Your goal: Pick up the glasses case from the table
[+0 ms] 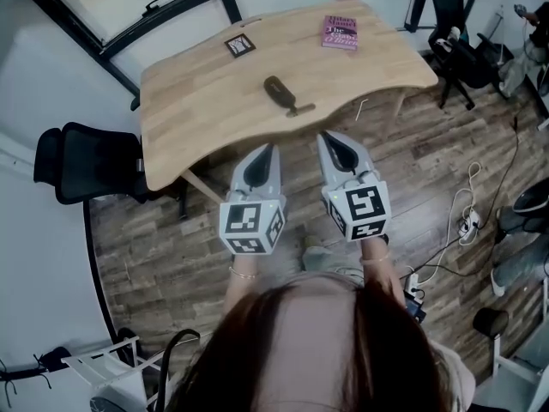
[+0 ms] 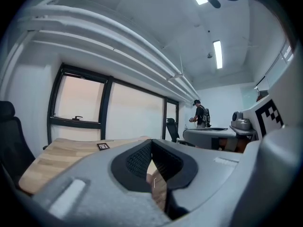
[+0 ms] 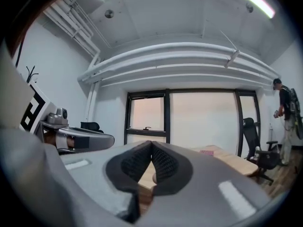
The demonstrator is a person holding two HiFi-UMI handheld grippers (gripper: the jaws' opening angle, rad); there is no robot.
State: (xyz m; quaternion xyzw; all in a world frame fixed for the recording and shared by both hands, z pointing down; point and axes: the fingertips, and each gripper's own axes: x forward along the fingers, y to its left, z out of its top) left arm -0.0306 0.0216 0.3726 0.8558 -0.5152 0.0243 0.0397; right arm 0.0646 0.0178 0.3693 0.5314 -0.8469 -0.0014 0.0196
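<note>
The glasses case (image 1: 278, 91), dark and oblong, lies near the middle of the wooden table (image 1: 197, 101), toward its front edge. Both grippers hover level over the floor, short of that edge and apart from the case. My left gripper (image 1: 272, 148) is shut, with its tips touching and nothing between them (image 2: 151, 143). My right gripper (image 1: 325, 136) is likewise shut and empty (image 3: 151, 144). In both gripper views the jaws hide the case. The right gripper's body (image 2: 265, 122) shows in the left gripper view, and the left gripper's body (image 3: 71, 138) in the right gripper view.
A pink book (image 1: 340, 33) and a black marker card (image 1: 240, 45) lie at the table's far side. A black office chair (image 1: 86, 163) stands left of the table, another chair (image 1: 459, 54) at the right. Cables (image 1: 463, 221) trail on the floor. A person (image 2: 201, 115) stands far off.
</note>
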